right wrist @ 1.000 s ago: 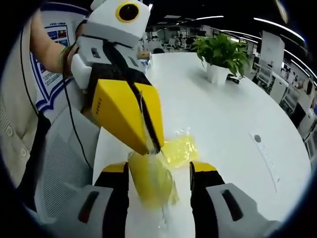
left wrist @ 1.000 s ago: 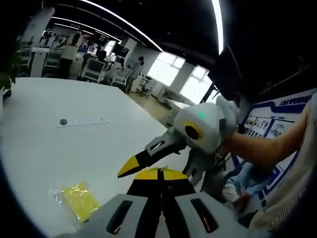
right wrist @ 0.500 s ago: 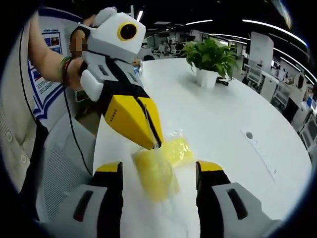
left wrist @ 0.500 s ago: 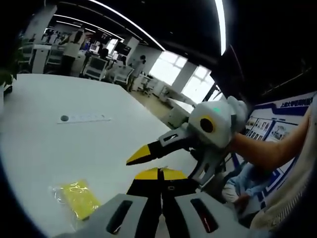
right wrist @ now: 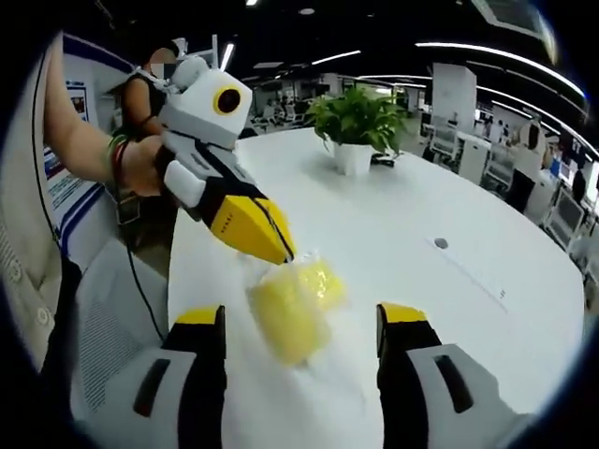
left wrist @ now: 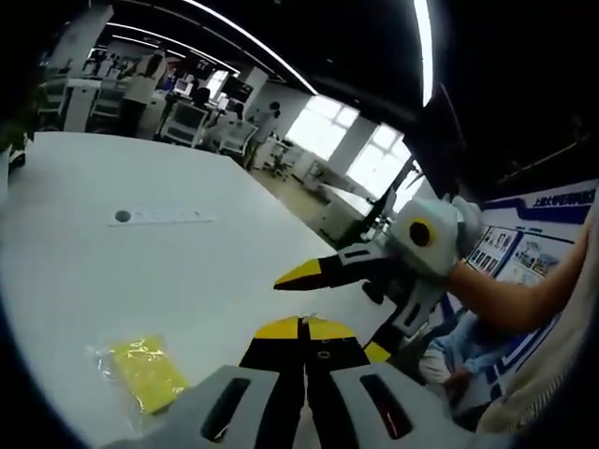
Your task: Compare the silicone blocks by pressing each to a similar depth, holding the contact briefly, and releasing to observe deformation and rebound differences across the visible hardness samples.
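While the left gripper (right wrist: 281, 251) points its yellow tip down at the white table (right wrist: 412, 215), its two jaws are pressed tight together with nothing between them that can be seen. In the right gripper view, that tip sits just above the near edge of a clear bag (right wrist: 298, 301) with a soft yellow silicone block (right wrist: 288, 316) inside, and it is hard to tell if the tip touches the bag. A second yellow block (right wrist: 321, 280) lies just behind the first one, touching it. The right gripper (right wrist: 301, 323) has its two jaws spread wide apart, one on each side of the bag, and they grip nothing. A green plant in a white pot (right wrist: 354, 157) stands far back on the table, and a long white strip with a dark dot (right wrist: 468, 269) lies off to the right. A person's arm (right wrist: 80, 140) with a green band holds the left gripper. In the left gripper view, the left gripper's own jaws (left wrist: 304, 325) meet at the bottom, and the right gripper (left wrist: 323, 271) comes in from the right, held above the table. There a yellow block in a clear bag (left wrist: 145, 371) lies on the table (left wrist: 140, 271) to the left, well apart from both grippers. The white strip (left wrist: 159, 217) lies farther back.
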`<act>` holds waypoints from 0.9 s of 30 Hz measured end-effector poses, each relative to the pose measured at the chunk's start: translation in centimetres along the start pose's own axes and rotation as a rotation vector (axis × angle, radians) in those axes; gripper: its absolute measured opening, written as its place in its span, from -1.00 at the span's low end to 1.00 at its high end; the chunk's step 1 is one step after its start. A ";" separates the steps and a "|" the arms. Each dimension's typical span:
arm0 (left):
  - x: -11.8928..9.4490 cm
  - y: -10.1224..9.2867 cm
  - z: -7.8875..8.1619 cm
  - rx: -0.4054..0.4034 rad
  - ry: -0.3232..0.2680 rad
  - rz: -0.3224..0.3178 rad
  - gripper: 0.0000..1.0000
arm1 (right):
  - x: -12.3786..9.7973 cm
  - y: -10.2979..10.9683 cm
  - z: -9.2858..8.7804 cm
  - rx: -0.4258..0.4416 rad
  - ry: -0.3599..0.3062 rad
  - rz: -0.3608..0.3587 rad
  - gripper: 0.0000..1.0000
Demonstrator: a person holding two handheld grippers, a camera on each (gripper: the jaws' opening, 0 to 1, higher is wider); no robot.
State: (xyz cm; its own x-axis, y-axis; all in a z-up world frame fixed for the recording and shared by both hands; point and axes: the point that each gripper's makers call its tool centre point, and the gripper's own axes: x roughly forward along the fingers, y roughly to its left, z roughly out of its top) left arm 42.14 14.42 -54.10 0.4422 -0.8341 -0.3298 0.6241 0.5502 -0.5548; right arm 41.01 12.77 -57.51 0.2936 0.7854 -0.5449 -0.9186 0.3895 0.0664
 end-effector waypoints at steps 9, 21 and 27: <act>1.3 -0.2 -0.2 0.001 0.009 0.003 -1.00 | -2.0 -0.3 -0.9 0.060 -0.057 -0.086 0.32; 3.4 -0.2 -0.8 -0.017 0.027 0.000 -1.00 | -4.9 -0.8 -2.3 0.144 -0.115 -0.178 0.38; 4.6 0.1 -1.5 -0.018 0.044 0.007 -1.00 | -5.9 -0.8 -3.4 0.172 -0.113 -0.202 0.37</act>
State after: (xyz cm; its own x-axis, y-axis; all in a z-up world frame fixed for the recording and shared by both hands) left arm 43.27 10.59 -56.80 0.4176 -0.8312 -0.3671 0.6093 0.5559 -0.5655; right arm 39.11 6.19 -57.17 0.5027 0.7282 -0.4658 -0.7829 0.6120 0.1119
